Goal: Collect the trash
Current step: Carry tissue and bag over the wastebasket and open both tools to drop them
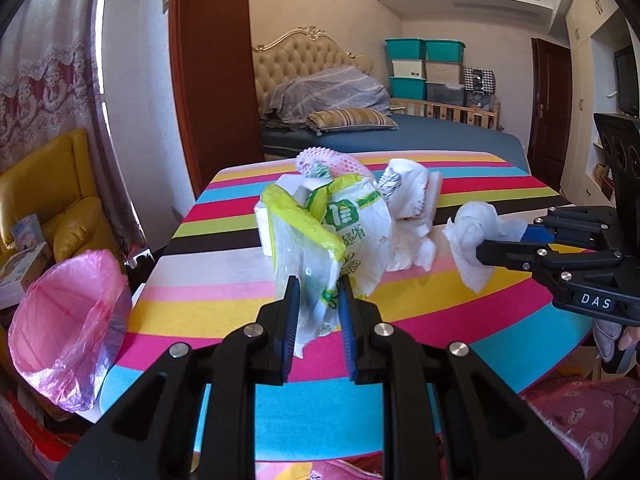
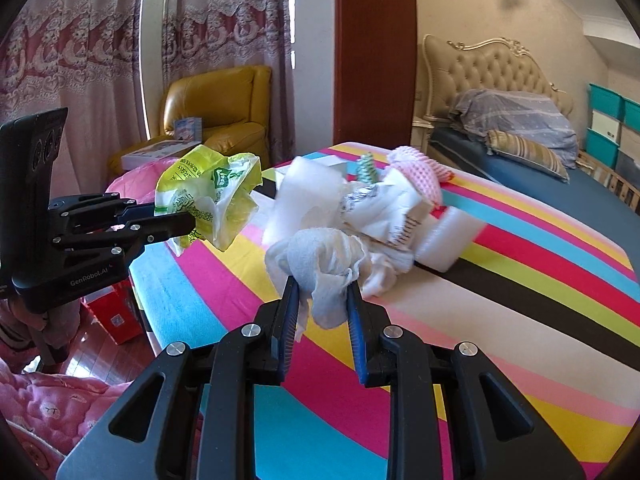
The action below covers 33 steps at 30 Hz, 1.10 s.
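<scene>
1. Currently the left gripper point(image 1: 318, 292) is clamped on a green-and-white plastic wrapper point(image 1: 340, 232), lifted off the striped table point(image 1: 460, 312); thin film could slip free.
2. Beside it, the right gripper point(image 2: 322, 294) pinches a crumpled tissue point(image 2: 320, 264), which may tear.
3. Leftover trash pile point(image 2: 384, 208) sits mid-table.
4. Off the table's left edge, the pink-lined bin point(image 1: 68, 320) could be missed.
</scene>
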{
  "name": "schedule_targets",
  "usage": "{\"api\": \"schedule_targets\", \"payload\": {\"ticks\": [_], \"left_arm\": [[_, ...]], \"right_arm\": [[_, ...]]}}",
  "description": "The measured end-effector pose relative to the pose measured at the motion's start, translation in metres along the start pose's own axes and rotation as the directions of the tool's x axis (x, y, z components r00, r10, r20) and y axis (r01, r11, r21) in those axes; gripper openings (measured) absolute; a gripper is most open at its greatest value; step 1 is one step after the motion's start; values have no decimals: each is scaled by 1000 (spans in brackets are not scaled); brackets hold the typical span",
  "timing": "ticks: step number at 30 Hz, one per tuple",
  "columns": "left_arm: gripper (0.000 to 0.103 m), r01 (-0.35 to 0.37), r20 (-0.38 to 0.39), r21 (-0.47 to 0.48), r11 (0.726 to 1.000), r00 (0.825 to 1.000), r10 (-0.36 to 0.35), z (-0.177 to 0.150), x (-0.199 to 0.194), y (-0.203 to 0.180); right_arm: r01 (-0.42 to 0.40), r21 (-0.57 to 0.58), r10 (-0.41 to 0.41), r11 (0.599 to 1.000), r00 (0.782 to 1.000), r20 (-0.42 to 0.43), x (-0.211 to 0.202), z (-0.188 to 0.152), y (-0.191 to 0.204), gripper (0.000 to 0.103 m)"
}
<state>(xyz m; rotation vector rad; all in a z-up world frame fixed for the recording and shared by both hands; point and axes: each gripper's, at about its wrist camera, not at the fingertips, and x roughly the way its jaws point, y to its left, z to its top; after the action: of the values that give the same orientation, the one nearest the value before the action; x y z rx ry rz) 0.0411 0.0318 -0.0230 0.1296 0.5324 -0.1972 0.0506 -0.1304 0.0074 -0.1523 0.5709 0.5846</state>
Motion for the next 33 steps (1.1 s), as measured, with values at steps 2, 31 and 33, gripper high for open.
{"api": "schedule_targets", "payload": {"ticks": [2, 31, 33], "left_arm": [[19, -24, -8, -10, 1000, 1000, 24, -3, -1, 7], [22, -301, -29, -313, 901, 951, 308, -50, -67, 162], [22, -313, -32, -326, 892, 947, 320, -48, -68, 173]], "right_arm": [[-16, -9, 16, 1000, 1000, -4, 5, 2, 5, 24], [-275, -195, 272, 942, 961, -40, 95, 92, 133, 24], [-296, -196, 293, 935, 955, -45, 104, 100, 143, 24]]}}
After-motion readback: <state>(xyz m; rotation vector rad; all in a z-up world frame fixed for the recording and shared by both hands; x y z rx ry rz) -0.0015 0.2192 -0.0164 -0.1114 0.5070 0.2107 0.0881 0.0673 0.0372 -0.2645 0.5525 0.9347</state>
